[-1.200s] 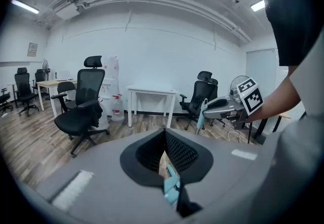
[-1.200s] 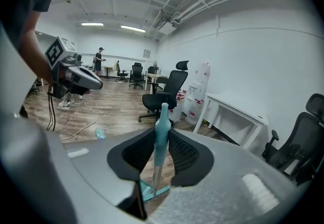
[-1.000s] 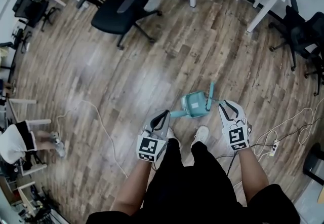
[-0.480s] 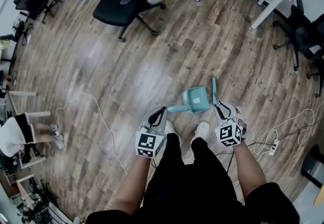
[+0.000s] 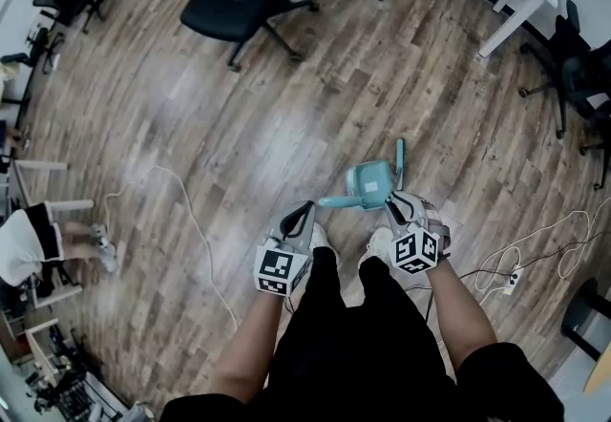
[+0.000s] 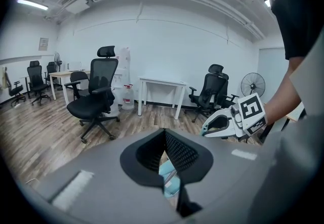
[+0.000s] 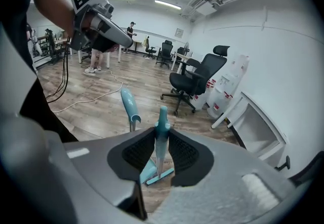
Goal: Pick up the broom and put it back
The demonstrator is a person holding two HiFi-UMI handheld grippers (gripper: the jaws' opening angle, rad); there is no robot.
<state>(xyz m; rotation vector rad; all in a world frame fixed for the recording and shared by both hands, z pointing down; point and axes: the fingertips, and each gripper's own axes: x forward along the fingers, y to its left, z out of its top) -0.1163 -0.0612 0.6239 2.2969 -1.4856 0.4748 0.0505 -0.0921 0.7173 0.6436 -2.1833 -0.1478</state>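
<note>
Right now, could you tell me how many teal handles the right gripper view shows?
2: the broom handle between the right gripper's jaws, and the dustpan handle left of it, outside them.

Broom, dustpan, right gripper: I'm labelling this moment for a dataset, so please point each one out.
broom (image 7: 161, 137), right gripper view, on its teal handle between the jaws.
dustpan (image 5: 370, 180), head view, on the pan's teal body.
right gripper (image 5: 399, 204), head view, midway between its fingertips.
</note>
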